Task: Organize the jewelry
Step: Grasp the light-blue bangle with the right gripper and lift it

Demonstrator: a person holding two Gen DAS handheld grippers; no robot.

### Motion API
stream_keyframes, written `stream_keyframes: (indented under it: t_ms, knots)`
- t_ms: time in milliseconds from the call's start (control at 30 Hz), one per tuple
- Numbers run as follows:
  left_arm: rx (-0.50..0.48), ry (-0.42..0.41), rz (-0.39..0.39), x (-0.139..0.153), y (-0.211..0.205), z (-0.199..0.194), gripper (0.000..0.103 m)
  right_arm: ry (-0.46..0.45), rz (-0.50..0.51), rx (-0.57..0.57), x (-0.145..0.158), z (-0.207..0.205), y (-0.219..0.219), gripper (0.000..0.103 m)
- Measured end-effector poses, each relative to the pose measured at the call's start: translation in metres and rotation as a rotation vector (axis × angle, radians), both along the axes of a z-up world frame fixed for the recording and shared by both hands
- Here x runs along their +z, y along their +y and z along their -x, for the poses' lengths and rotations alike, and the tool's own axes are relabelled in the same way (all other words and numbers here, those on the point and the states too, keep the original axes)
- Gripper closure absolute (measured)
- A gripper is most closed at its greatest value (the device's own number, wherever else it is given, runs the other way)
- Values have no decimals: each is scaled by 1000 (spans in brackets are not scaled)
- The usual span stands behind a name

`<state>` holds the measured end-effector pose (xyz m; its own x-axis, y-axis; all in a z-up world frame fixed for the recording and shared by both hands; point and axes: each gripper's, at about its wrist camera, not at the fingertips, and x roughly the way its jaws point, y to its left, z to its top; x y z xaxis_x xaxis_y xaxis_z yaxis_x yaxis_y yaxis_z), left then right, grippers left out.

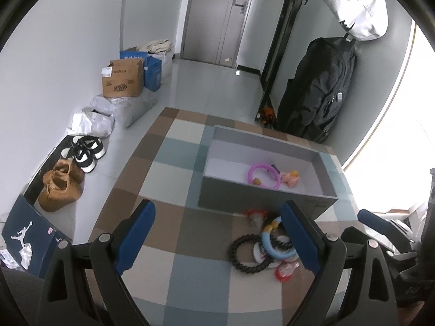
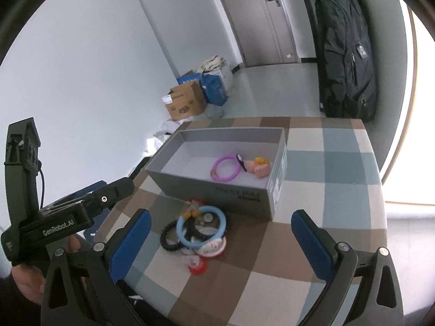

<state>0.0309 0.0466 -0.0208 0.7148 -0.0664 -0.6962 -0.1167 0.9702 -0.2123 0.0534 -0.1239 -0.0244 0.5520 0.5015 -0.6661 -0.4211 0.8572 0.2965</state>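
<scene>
A grey box [image 1: 261, 198] [image 2: 214, 187] stands on the checked table and holds a purple ring [image 1: 262, 176] [image 2: 225, 172] and a pink trinket [image 1: 291, 178] [image 2: 258, 167]. In front of the box lies a pile of jewelry: a blue ring [image 1: 274, 247] [image 2: 200, 226], a black beaded bracelet [image 1: 244, 254] [image 2: 170, 235] and red and white pieces [image 1: 284, 273] [image 2: 197, 266]. My left gripper [image 1: 217, 233] is open above the table, left of the pile. My right gripper [image 2: 221, 240] is open, with the pile between its fingers.
The checked table [image 1: 174, 168] [image 2: 326, 179] ends at its left and far edges. Shoes [image 1: 61, 184], cardboard boxes [image 1: 123, 77] [image 2: 186, 103] and bags lie on the floor at left. A black backpack [image 1: 318, 92] [image 2: 345, 54] hangs at right.
</scene>
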Motion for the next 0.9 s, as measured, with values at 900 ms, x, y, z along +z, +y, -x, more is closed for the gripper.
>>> stream_keyframes:
  t_ms: [900]
  knots:
    - [67, 95, 160, -17, 44, -8, 12, 15, 168, 142, -38, -7, 58, 2]
